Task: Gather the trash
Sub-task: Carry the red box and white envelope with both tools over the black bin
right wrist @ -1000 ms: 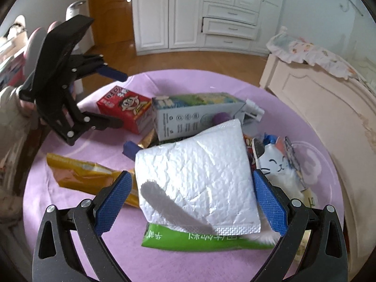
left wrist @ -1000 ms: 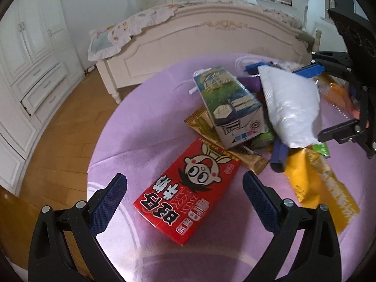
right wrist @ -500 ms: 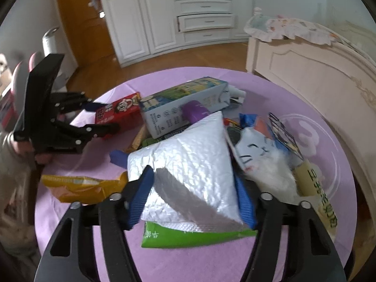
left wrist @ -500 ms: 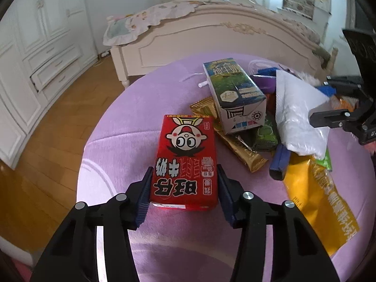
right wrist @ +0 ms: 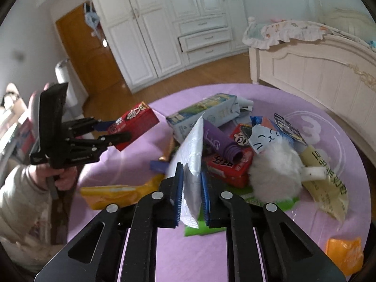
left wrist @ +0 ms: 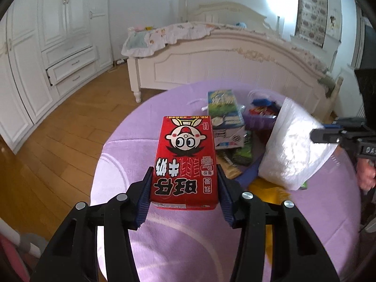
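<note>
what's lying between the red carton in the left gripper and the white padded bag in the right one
In the left wrist view, between the red carton and the white padded bag: a blue-green milk carton and green wrappers.

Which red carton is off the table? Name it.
The red carton gripped in the left gripper jaws, lifted clear. The other red carton lies in the pile under the purple roll.

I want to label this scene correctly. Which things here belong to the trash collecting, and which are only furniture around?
Part of the job:
- red carton, held in the left gripper
- white padded bag, held in the right gripper
- milk carton, yellow wrapper, purple tube

Only around:
- bed
- wardrobe
- purple table
</note>
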The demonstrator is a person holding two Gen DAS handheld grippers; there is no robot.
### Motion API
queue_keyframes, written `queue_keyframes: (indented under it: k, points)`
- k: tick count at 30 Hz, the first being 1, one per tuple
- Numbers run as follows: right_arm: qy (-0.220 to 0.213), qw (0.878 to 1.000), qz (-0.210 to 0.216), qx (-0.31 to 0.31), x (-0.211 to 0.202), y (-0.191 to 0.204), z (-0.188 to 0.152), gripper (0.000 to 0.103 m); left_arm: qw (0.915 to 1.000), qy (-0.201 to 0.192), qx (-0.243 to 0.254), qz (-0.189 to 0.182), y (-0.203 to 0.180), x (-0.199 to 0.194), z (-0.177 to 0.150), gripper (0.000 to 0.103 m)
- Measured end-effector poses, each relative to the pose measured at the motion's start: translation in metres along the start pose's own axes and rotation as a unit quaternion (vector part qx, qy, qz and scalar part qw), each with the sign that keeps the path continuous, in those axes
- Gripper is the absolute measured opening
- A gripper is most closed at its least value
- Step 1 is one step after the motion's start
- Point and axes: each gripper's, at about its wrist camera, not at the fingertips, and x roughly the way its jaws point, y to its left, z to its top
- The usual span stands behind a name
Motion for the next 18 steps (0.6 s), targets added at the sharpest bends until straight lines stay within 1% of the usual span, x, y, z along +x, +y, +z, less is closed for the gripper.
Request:
queue_keyframes:
  k: [2, 4, 7, 8, 10, 12, 14, 15, 16, 17, 18]
  points:
    - [-0.010, 1.000, 0.010, 0.010, -0.010, 0.002, -0.004, 0.014, 1.0000, -0.006, -0.003, -0.003, -0.003, -0.008, 0.001, 0.049]
    - [-0.023, 1.000, 0.011, 0.014, -0.018, 0.005, -0.006, 0.013, 0.9999, -0.013, -0.004, -0.007, -0.010, -0.016, 0.004, 0.049]
    - [-0.054, 0.998, 0.014, 0.018, -0.038, 0.003, -0.008, 0.010, 0.9995, -0.024, -0.006, -0.018, -0.025, -0.027, 0.011, 0.049]
    - [-0.056, 0.998, 0.016, 0.019, -0.040, 0.004, -0.008, 0.010, 0.9993, -0.028, -0.003, -0.023, -0.032, -0.030, 0.015, 0.049]
    - [-0.047, 0.998, 0.019, 0.026, -0.040, 0.000, -0.012, 0.010, 0.9992, -0.029, 0.009, -0.028, -0.045, -0.030, 0.020, 0.049]
    - [-0.031, 0.999, 0.004, 0.040, -0.032, -0.006, -0.016, 0.010, 0.9993, -0.023, 0.016, -0.026, -0.054, -0.024, 0.023, 0.049]
    - [-0.021, 0.998, -0.013, 0.056, -0.030, -0.013, -0.019, 0.020, 0.9995, -0.015, 0.007, -0.027, -0.061, -0.018, 0.024, 0.049]
    - [-0.023, 0.998, -0.024, 0.061, -0.031, -0.016, -0.021, 0.040, 0.9994, -0.013, 0.002, -0.032, -0.063, -0.018, 0.023, 0.049]
    - [-0.026, 0.997, -0.032, 0.064, -0.031, -0.020, -0.024, 0.075, 0.9993, -0.013, -0.001, -0.036, -0.066, -0.018, 0.022, 0.049]
    - [-0.028, 0.996, -0.033, 0.074, -0.030, -0.026, -0.029, 0.087, 0.9992, -0.013, 0.000, -0.037, -0.069, -0.018, 0.021, 0.049]
    - [-0.027, 0.996, -0.024, 0.083, -0.029, -0.030, -0.032, 0.089, 0.9993, -0.012, 0.001, -0.035, -0.070, -0.018, 0.018, 0.049]
